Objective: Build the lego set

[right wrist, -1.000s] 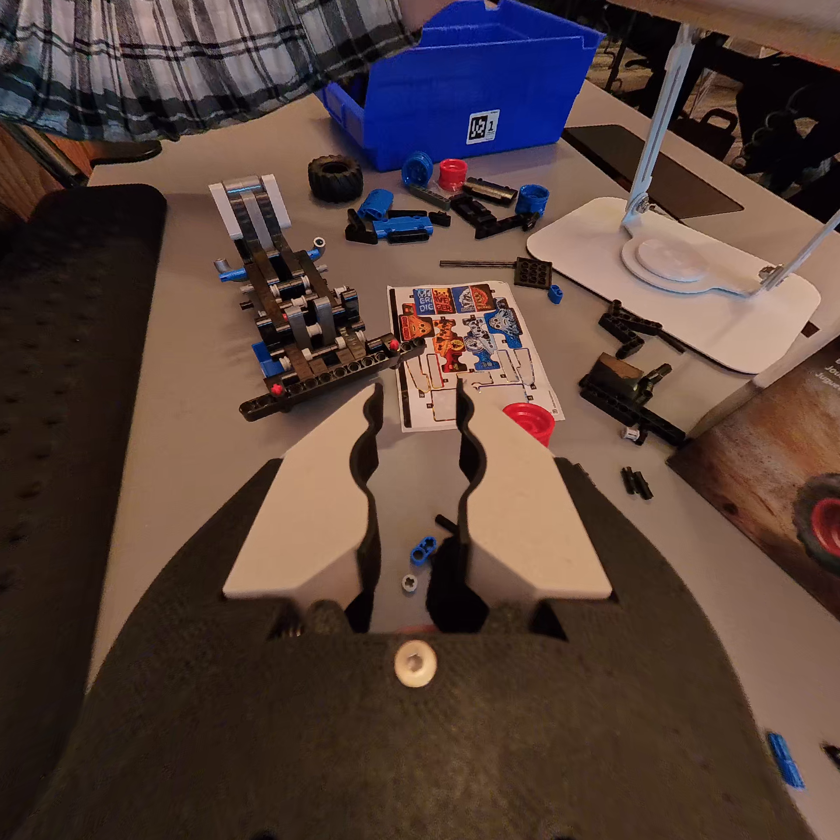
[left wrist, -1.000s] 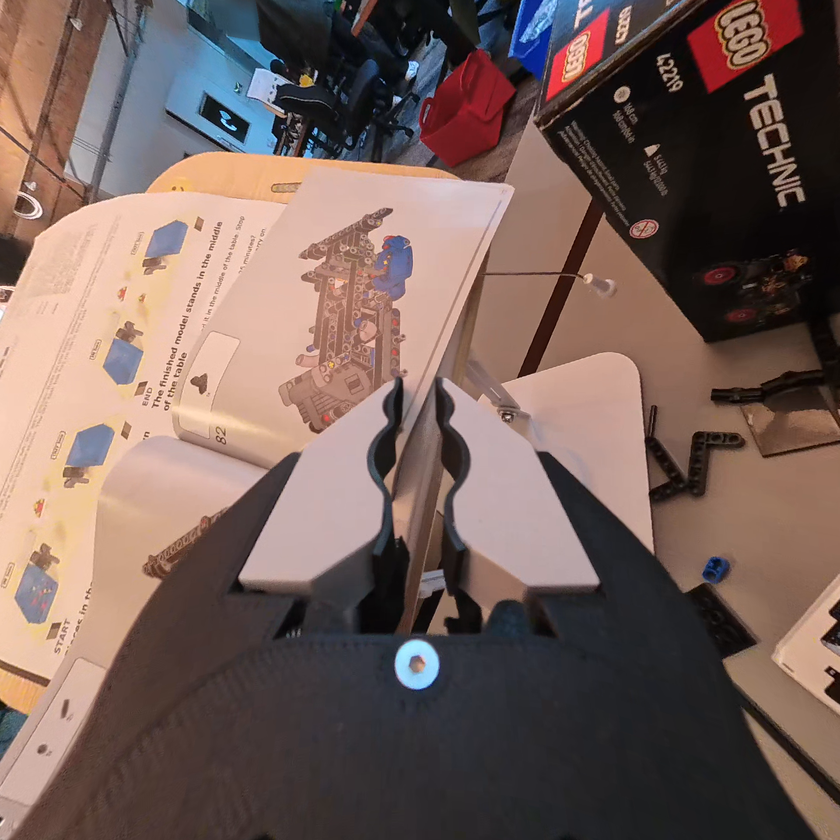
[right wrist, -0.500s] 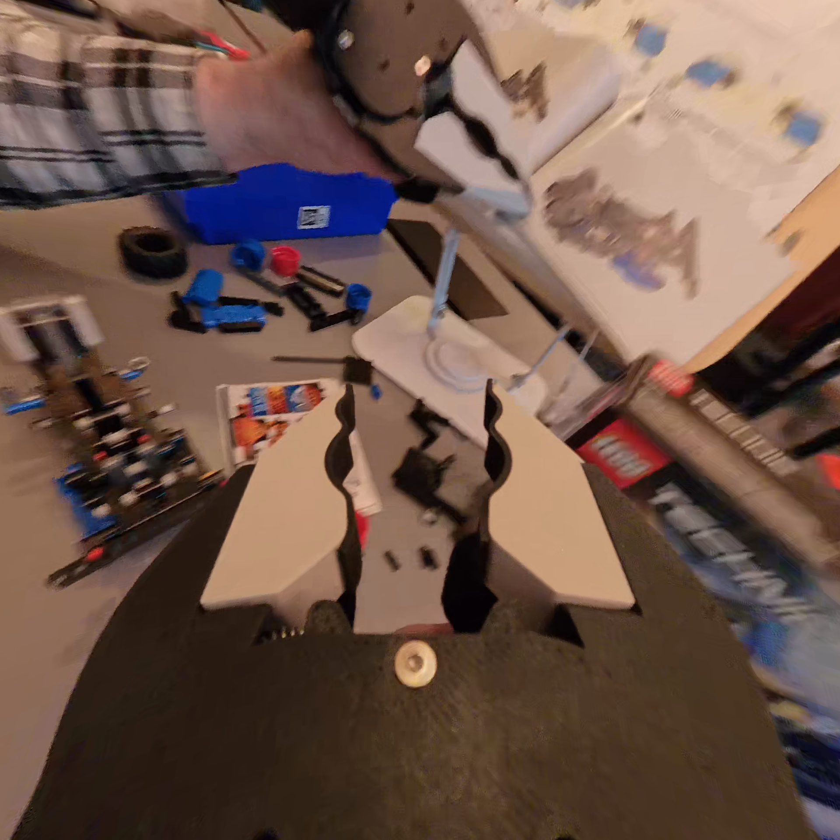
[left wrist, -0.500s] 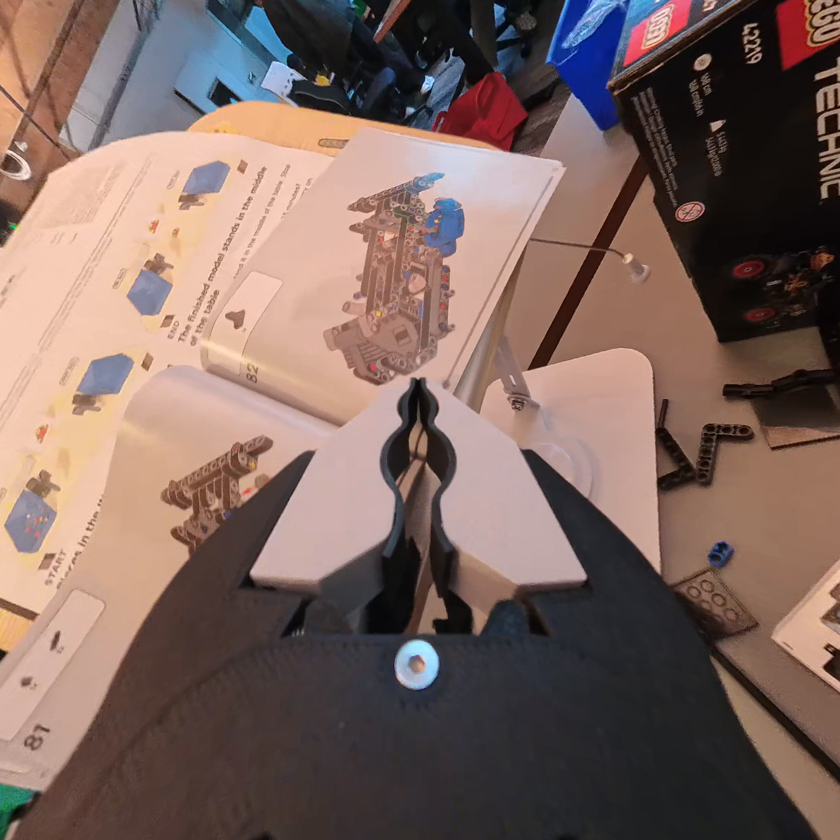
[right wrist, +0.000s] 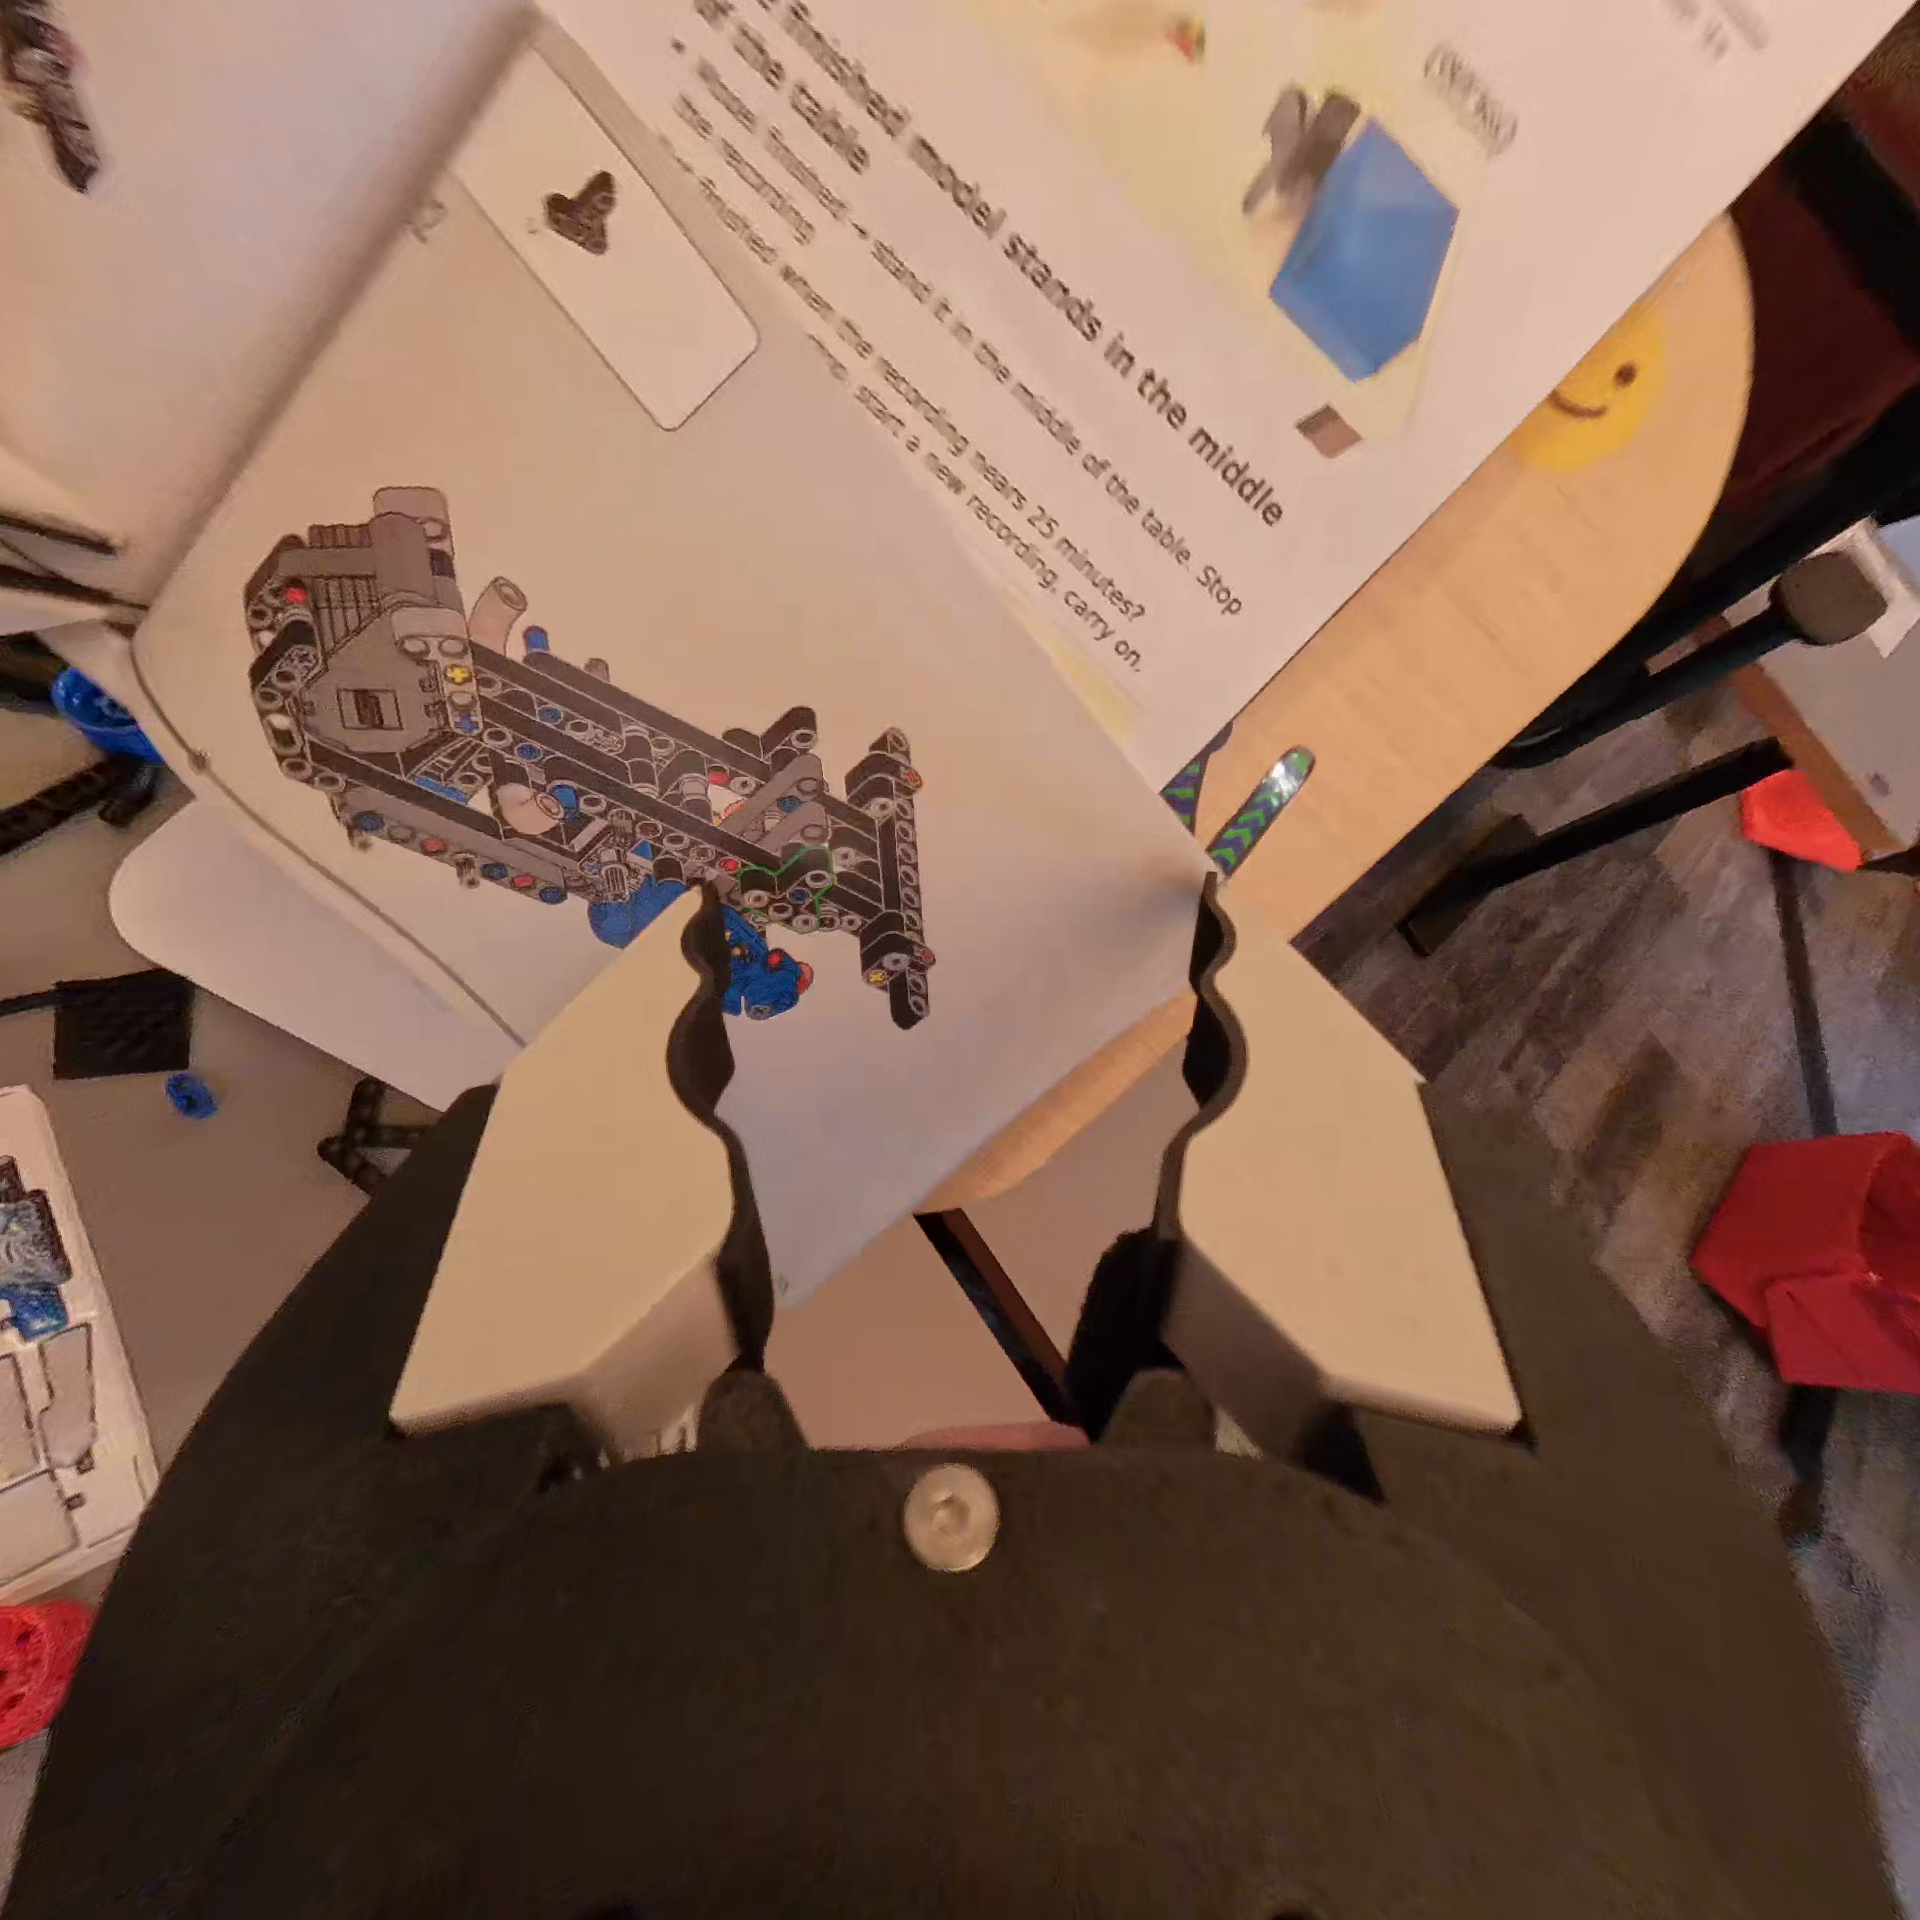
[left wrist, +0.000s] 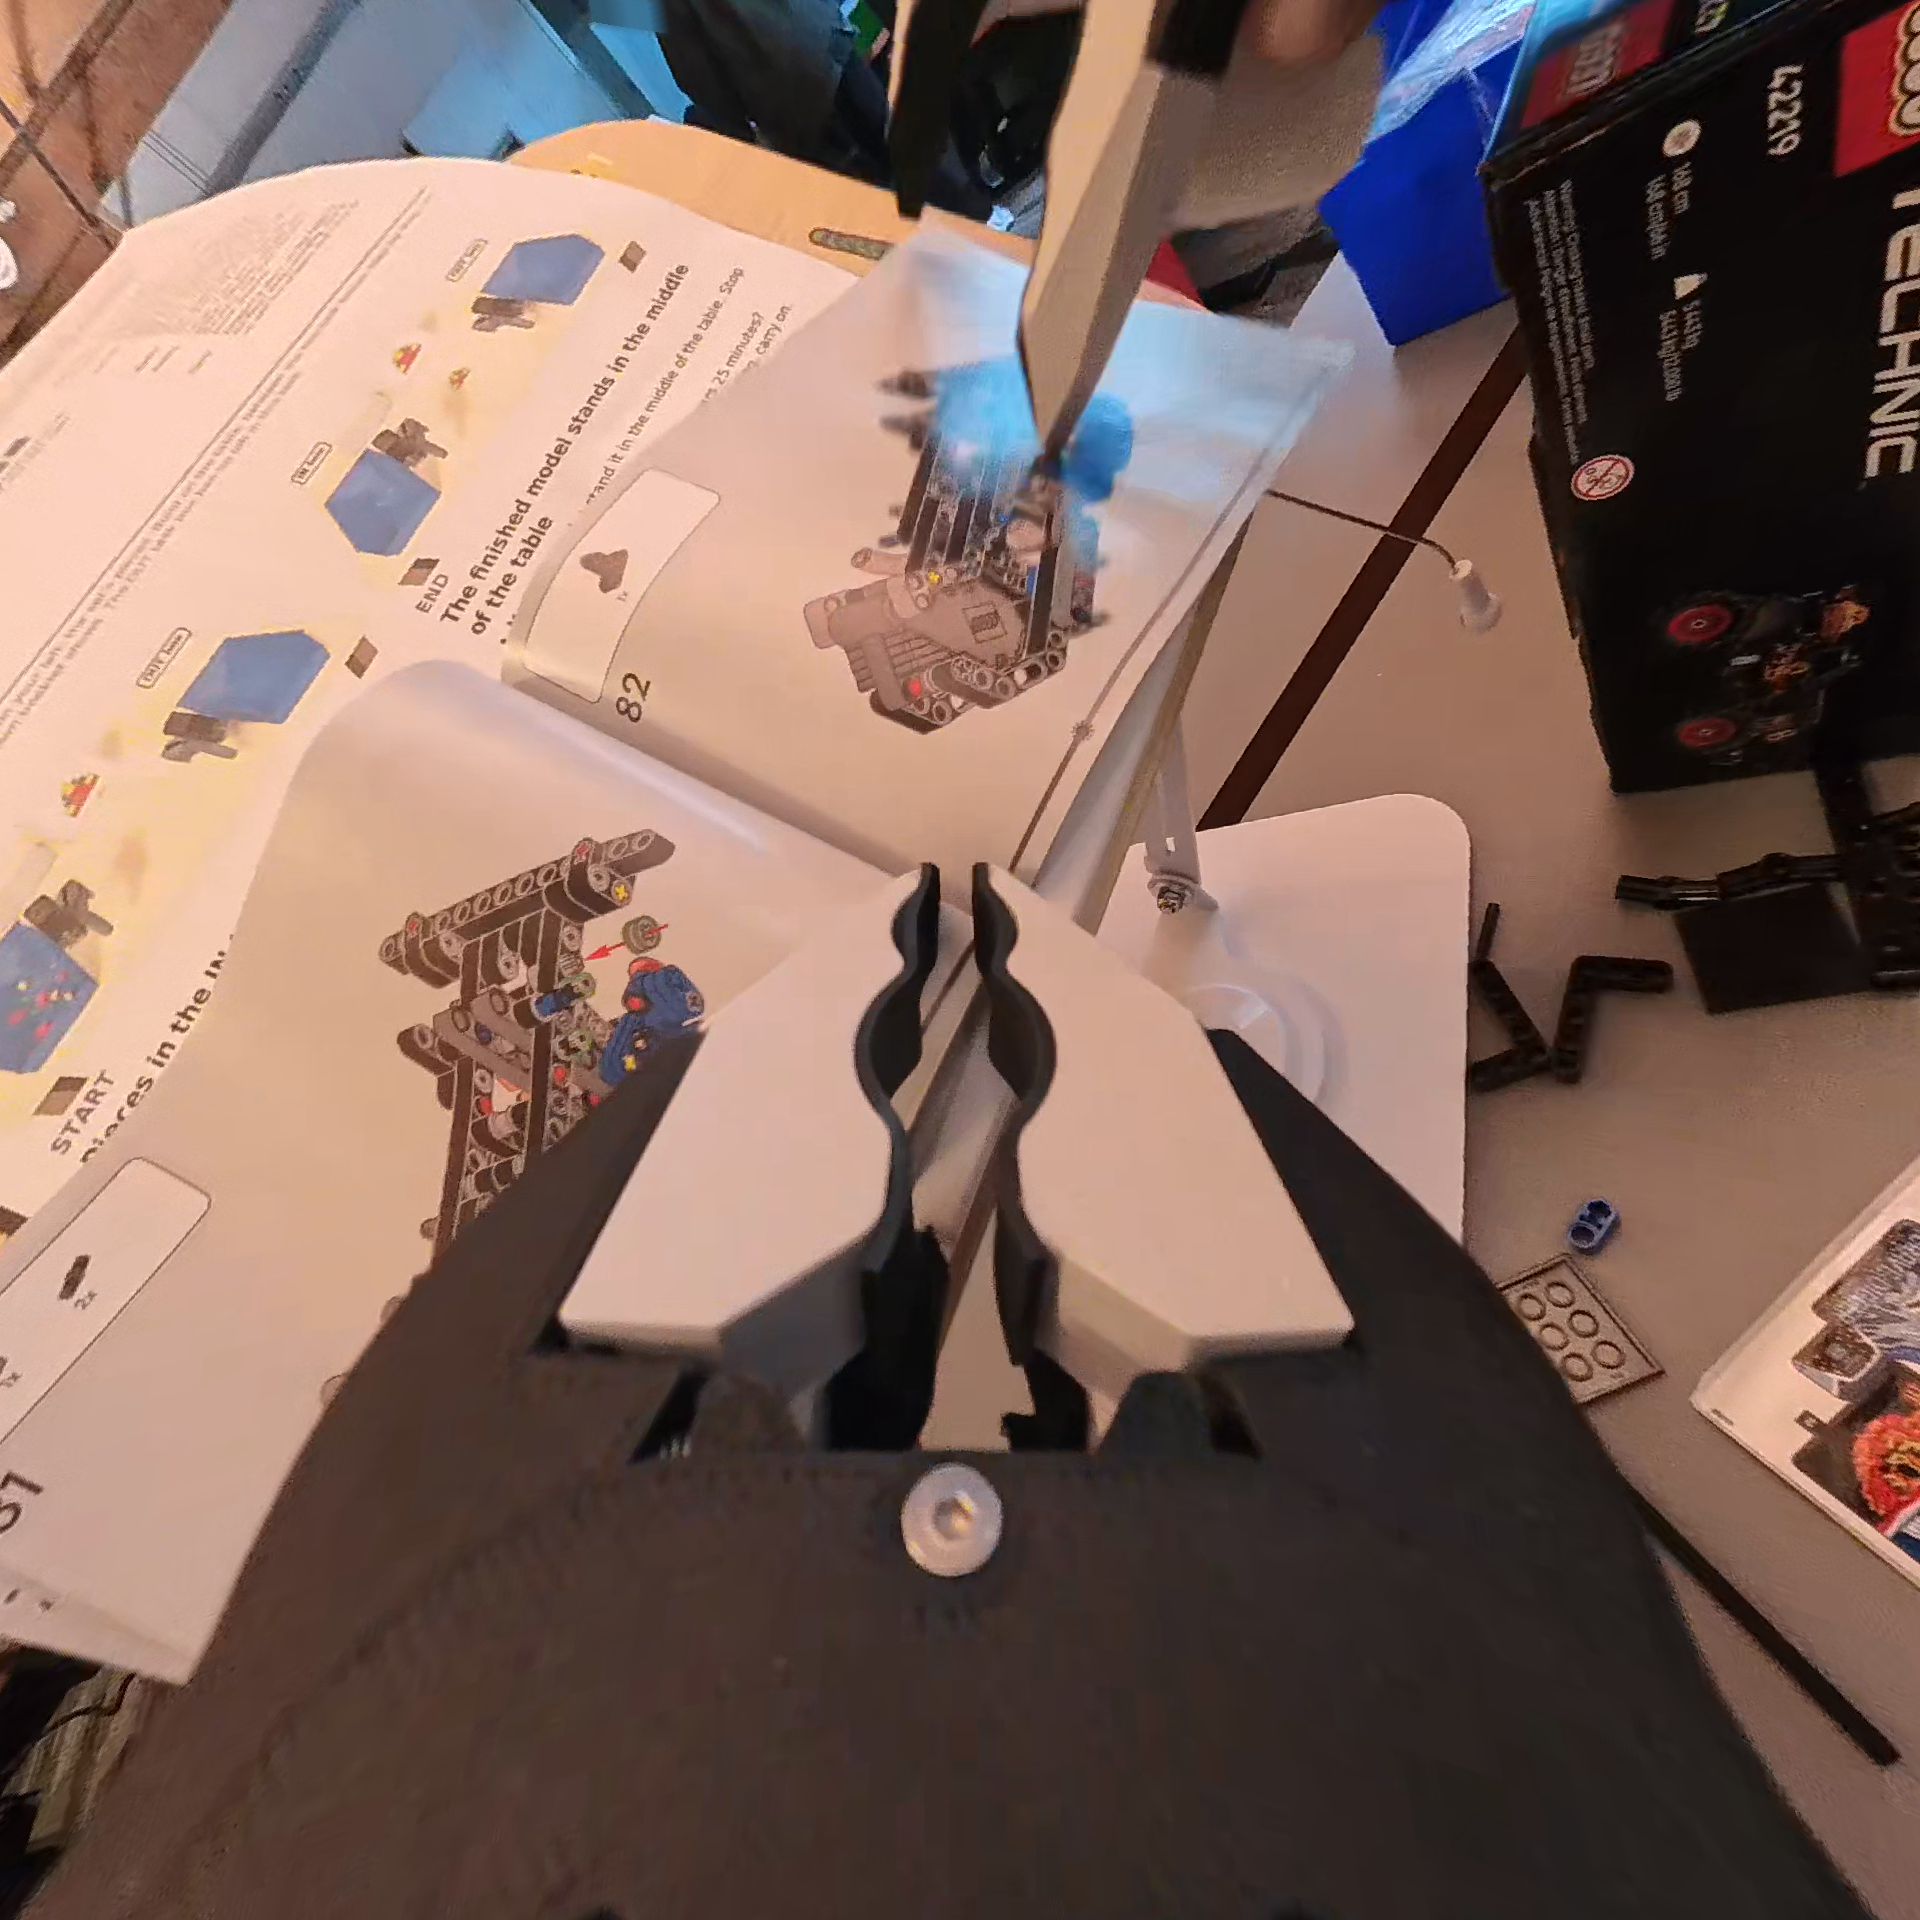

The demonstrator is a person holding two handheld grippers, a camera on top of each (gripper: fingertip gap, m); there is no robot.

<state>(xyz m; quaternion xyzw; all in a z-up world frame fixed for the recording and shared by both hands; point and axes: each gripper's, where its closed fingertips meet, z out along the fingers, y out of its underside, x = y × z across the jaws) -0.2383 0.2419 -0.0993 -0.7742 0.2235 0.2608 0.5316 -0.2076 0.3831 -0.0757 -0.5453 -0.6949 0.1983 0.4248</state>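
Note:
The open instruction booklet (left wrist: 790,665) leans on a stand, its pages showing drawings of the model. My left gripper (left wrist: 954,888) is shut on the booklet's lower edge, near the spine. My right gripper (right wrist: 951,899) is open wide, and the free corner of the right-hand page (right wrist: 1018,997) lies between its jaws. In the left wrist view a finger (left wrist: 1101,260) of the right gripper comes down from above, blurred, onto that page. The model itself is out of view.
The black set box (left wrist: 1714,416) stands at the right. The white stand base (left wrist: 1340,935), black angled beams (left wrist: 1558,1029), a small blue connector (left wrist: 1592,1224), a dark plate (left wrist: 1579,1340) and a sticker sheet (left wrist: 1829,1382) lie on the grey table. A large printed sheet (left wrist: 260,416) sits behind the booklet. The small blue connector (left wrist: 1592,1224) lies around 20 cm away from my left fingertips. It turns up in the right wrist view (right wrist: 191,1092) as well.
My right gripper swung up from the table to the booklet and opened wider around the page corner. My left gripper closed on the booklet's edge and slid lower along it.

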